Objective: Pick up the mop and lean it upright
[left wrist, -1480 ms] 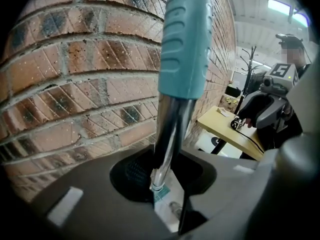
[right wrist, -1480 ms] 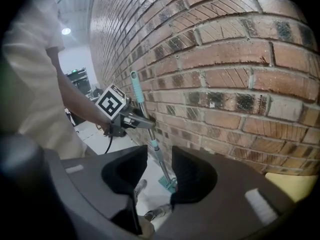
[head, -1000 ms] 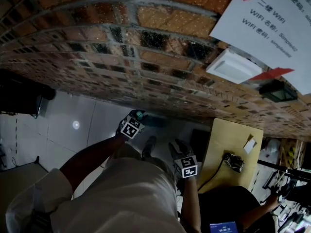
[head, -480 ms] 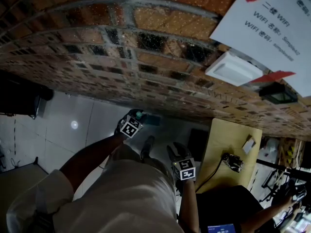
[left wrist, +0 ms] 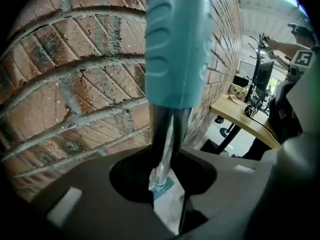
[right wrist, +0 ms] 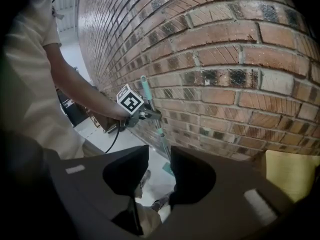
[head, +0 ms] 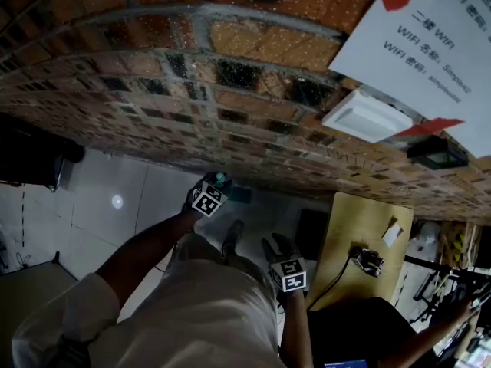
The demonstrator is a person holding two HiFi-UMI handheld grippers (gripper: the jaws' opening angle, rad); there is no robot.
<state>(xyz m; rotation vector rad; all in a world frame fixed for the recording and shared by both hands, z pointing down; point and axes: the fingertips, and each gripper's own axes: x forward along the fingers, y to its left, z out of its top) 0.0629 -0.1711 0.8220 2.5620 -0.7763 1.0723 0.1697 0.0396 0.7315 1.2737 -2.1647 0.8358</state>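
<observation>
The mop stands upright close to the brick wall (head: 192,121). Its teal grip (left wrist: 177,44) tops a metal pole (left wrist: 162,134) that runs down to the teal mop head (left wrist: 165,190) on the floor. My left gripper (left wrist: 167,150) is shut on the pole; its jaws have just been opening a little, and the pole still fills the gap between them. The head view shows this left gripper (head: 219,184) above the mop head (head: 240,195). My right gripper (head: 278,245) hangs back from the wall, open and empty. From the right gripper (right wrist: 160,156) I see the left gripper (right wrist: 148,115) on the mop (right wrist: 146,90).
A wooden desk (head: 360,221) with a small black device (head: 368,259) stands to the right. A white box (head: 367,116) and a paper notice (head: 437,44) hang on the wall. Dark furniture (head: 31,156) sits at the left. Another person (head: 406,343) is at the lower right.
The left gripper has sunk slightly along the mop by the wall. The right gripper has stayed where it was. The head view has shifted a little.
</observation>
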